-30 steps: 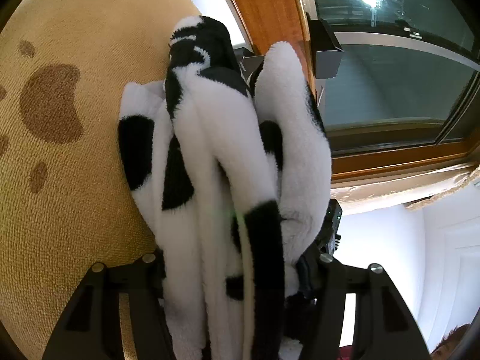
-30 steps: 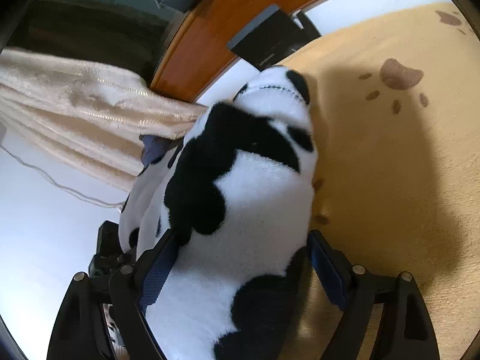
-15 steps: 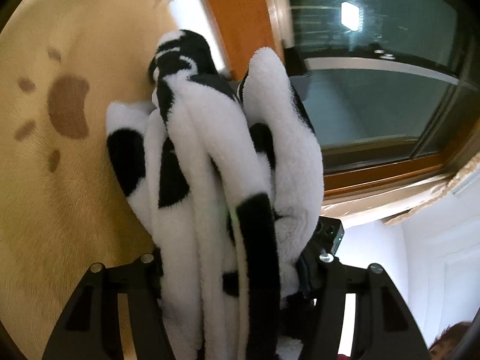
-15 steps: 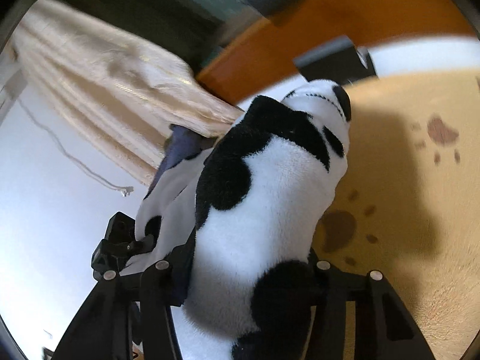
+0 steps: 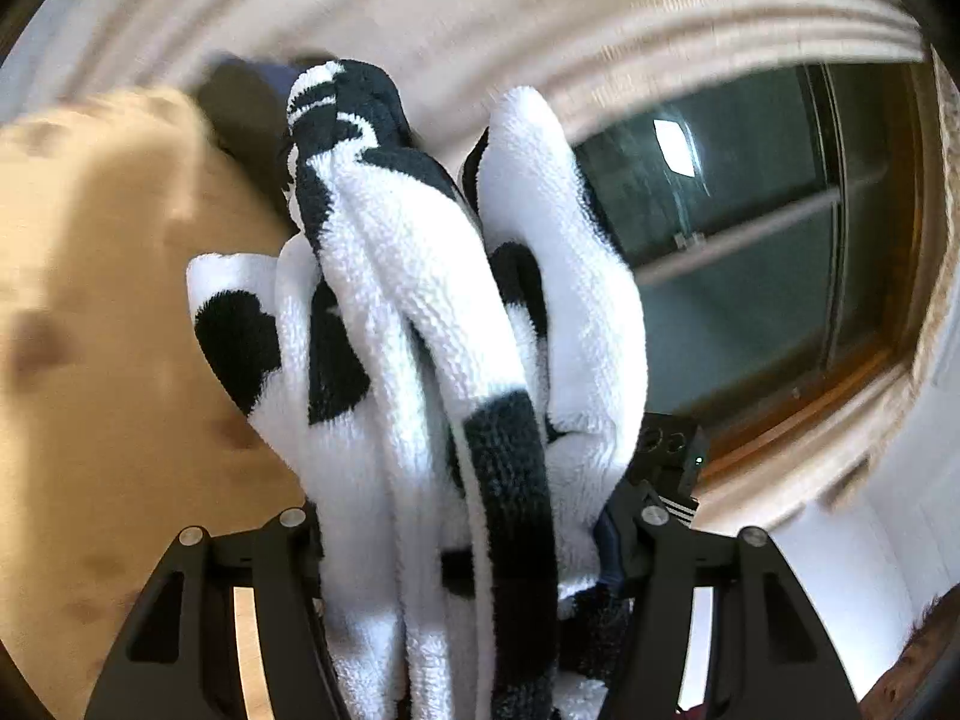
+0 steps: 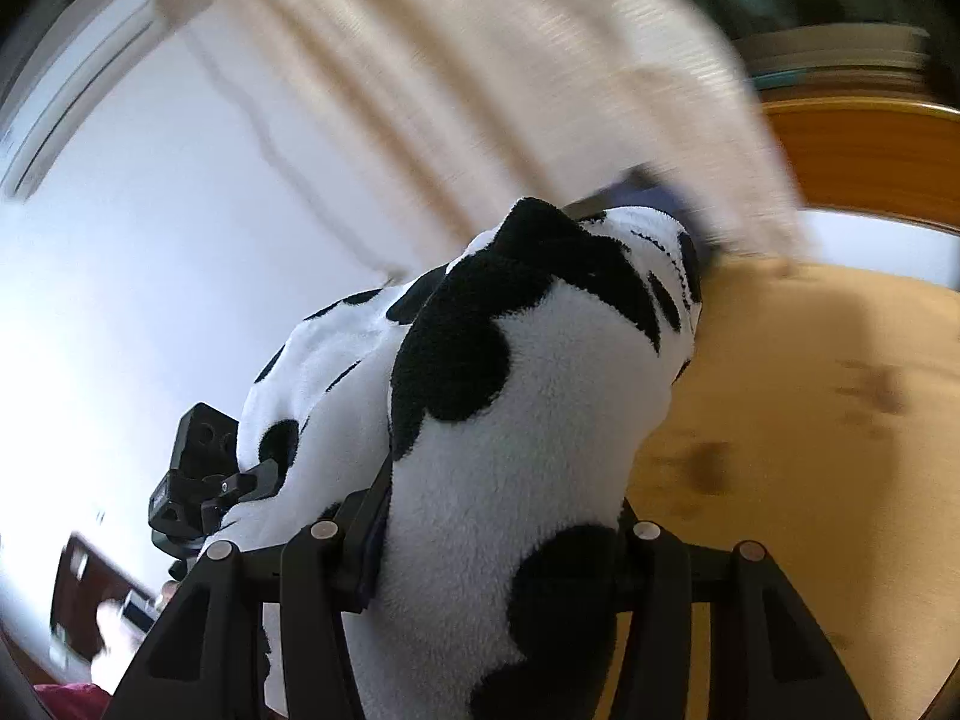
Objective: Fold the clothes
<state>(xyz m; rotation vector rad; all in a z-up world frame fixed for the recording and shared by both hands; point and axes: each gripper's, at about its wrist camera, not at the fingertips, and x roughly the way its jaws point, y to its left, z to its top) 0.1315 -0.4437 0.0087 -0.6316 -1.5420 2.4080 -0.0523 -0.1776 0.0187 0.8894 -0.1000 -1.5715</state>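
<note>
A thick fleece garment (image 5: 432, 324), white plush with rounded black cow-style patches, is bunched into long soft rolls and held up off the tan rug (image 5: 102, 360) by both grippers. In the left wrist view the left gripper (image 5: 474, 540) has its black angular jaws clamped on the bundle: the fabric fills the whole gap between them and bulges out forward in several vertical folds, one fold showing a looped, towel-like inner pile and a broad black band. At the top of the bundle a narrow striped edge of black and white shows.

In the right wrist view the right gripper (image 6: 498, 546) also grips the garment (image 6: 510, 432); its jaws press into the plush from both sides, and a blue pad on the left jaw is sunk into the pile. The fleece here is smooth and short-napped, with a stitched seam near the far end. The other gripper's black boxy body (image 6: 198, 468) sits just to the left of the garment, touching its edge.

Beside the garment, the rug is a coarse woven tan with darker brown paw-shaped marks, blurred. Behind the garment hangs a cream pleated curtain (image 5: 540, 18), also blurred, and to its right a dark window pane in a varnished wooden frame (image 5: 780, 240). A small dark blue item (image 6: 666, 198) lies just past the garment's far end; what it is cannot be told.
</note>
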